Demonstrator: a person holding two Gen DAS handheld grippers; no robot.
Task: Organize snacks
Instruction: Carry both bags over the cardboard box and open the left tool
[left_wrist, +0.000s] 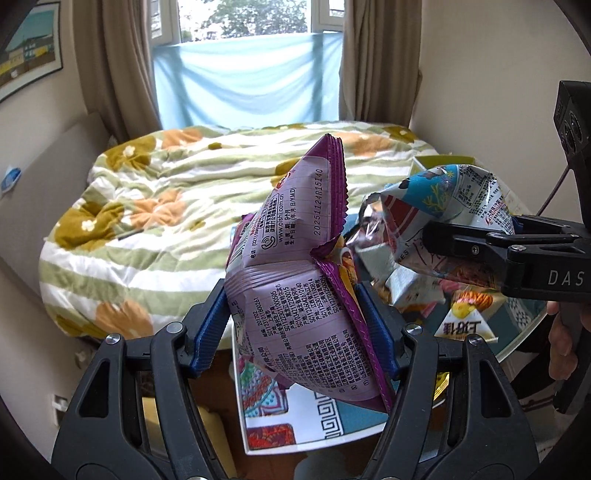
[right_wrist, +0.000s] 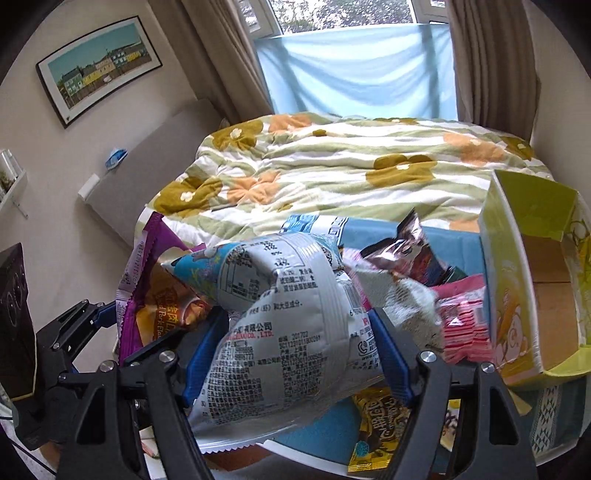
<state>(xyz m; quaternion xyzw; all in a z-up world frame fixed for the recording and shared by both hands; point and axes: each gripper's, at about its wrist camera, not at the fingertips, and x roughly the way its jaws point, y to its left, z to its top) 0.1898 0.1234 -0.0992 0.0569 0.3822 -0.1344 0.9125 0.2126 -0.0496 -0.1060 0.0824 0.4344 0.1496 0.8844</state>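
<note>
Both grippers are loaded right now. The left gripper (left_wrist: 299, 325) is clamped on a purple bag (left_wrist: 295, 295), blue pads pressing in on both sides so the bag bulges out above them. The right gripper (right_wrist: 299, 354) is squeezing a silver bag (right_wrist: 280, 332) the same way, back label facing the camera. Both bags are held up in the air over the tray (right_wrist: 554, 424), purple one on its left side, silver one more over the middle.

The tray is the thing to go by here. It's patterned blue and white and sits in front of the bed (right_wrist: 332, 166). At its right end stands a yellow box (right_wrist: 535, 277), open side showing, and as far as I can see there's nothing inside it. Near the box lies a pink pack (right_wrist: 461, 317), with a dark shiny pack (right_wrist: 406, 251) behind that toward the bed. At the near edge of the tray, under the right gripper, is a yellow-and-black packet (right_wrist: 373, 435). From the left camera there's also a small triangle pack (left_wrist: 463, 325) lying under the silver bag.

So how far along? Early, I'd say. The snacks on the tray look loose and jumbled, not lined up or grouped, and the box seems unused. My guess is the two bags in hand still need a spot, and then everything lying on the tray is left to sort. Can't tell where they're meant to end up, box or tray
</note>
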